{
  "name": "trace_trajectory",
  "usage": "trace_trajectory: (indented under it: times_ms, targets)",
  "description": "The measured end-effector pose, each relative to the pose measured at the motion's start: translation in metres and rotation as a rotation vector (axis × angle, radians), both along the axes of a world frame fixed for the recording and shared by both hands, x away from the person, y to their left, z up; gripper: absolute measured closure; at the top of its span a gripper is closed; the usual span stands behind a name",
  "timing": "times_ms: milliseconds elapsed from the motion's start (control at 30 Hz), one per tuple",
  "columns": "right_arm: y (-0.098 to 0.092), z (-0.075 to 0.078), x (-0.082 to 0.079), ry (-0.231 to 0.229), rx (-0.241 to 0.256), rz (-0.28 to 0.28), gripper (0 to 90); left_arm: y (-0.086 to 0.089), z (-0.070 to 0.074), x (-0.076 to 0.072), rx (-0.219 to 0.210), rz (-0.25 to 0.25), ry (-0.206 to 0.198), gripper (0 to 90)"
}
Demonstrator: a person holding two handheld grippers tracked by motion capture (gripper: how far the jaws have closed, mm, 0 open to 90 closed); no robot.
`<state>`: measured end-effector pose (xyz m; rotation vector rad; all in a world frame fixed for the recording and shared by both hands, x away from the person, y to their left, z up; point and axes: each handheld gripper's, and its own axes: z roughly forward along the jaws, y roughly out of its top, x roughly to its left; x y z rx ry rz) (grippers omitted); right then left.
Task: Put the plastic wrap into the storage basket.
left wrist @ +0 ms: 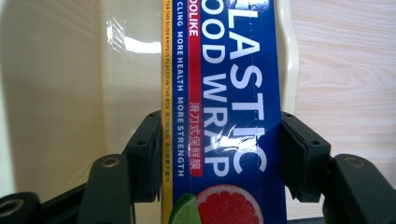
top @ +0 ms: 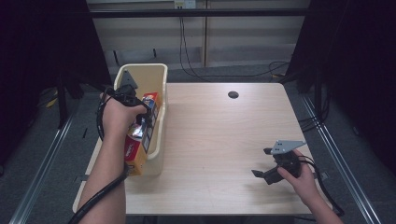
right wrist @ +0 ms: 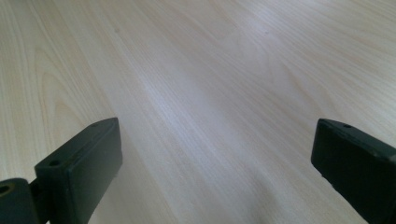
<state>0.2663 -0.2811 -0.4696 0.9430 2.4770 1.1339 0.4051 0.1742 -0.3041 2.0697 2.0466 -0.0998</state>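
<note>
A long plastic wrap box (top: 140,144), blue and yellow with a grapefruit picture, lies lengthwise in the cream plastic bin (top: 159,79) at the table's left edge. My left gripper (top: 140,119) is shut on the box; in the left gripper view both jaws press the box (left wrist: 224,116) from either side, over the bin's inner wall (left wrist: 60,93). My right gripper (top: 261,163) hovers low over the bare wood at the front right. Its jaws stand wide apart with nothing between them, as the right gripper view (right wrist: 215,168) shows.
The light wooden table (top: 219,135) has a dark round hole (top: 233,94) near its back edge. Cables hang by the wall behind, and dark curtains flank both sides.
</note>
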Motion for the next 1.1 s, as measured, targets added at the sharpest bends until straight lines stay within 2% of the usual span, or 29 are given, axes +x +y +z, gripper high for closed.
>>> trace_trajectory:
  times_ms: [33, 267, 333, 467, 567, 667, 700, 767, 800, 1100]
  targets:
    - [0.0, 0.0, 0.0, 0.001, 0.0, 0.002, 2.0, 0.0, -0.001, 0.0, 0.011, 0.002, -0.006, 40.9]
    - [0.0, 0.0, 0.0, 0.0, -0.003, 0.001, 2.0, -0.003, -0.006, 0.002, 0.004, -0.007, 0.006, 40.8]
    - [0.0, 0.0, 0.0, 0.001, -0.004, 0.001, 2.0, -0.004, -0.008, 0.002, 0.017, -0.006, -0.003, 40.8]
    - [0.0, 0.0, 0.0, 0.0, -0.004, 0.001, 2.0, -0.002, -0.008, 0.002, 0.008, -0.02, 0.012, 40.7]
    - [0.0, 0.0, 0.0, -0.001, -0.004, -0.002, 2.0, -0.003, -0.009, 0.002, 0.002, -0.005, 0.009, 40.6]
    - [0.0, 0.0, 0.0, -0.002, -0.005, 0.003, 2.0, -0.003, -0.011, 0.003, -0.002, -0.013, 0.015, 40.6]
    - [0.0, 0.0, 0.0, 0.002, -0.005, 0.004, 2.0, -0.004, -0.012, 0.003, 0.005, -0.003, 0.005, 40.6]
    - [0.001, -0.001, 0.0, 0.0, -0.007, 0.002, 2.0, -0.003, -0.013, 0.004, 0.006, -0.015, 0.017, 40.5]
    - [0.001, -0.001, 0.0, 0.001, -0.007, 0.001, 2.0, -0.004, -0.013, 0.004, 0.0, 0.0, 0.017, 40.5]
    - [0.002, -0.002, 0.0, 0.007, -0.009, 0.008, 2.0, -0.004, -0.018, 0.007, -0.006, -0.001, 0.028, 40.4]
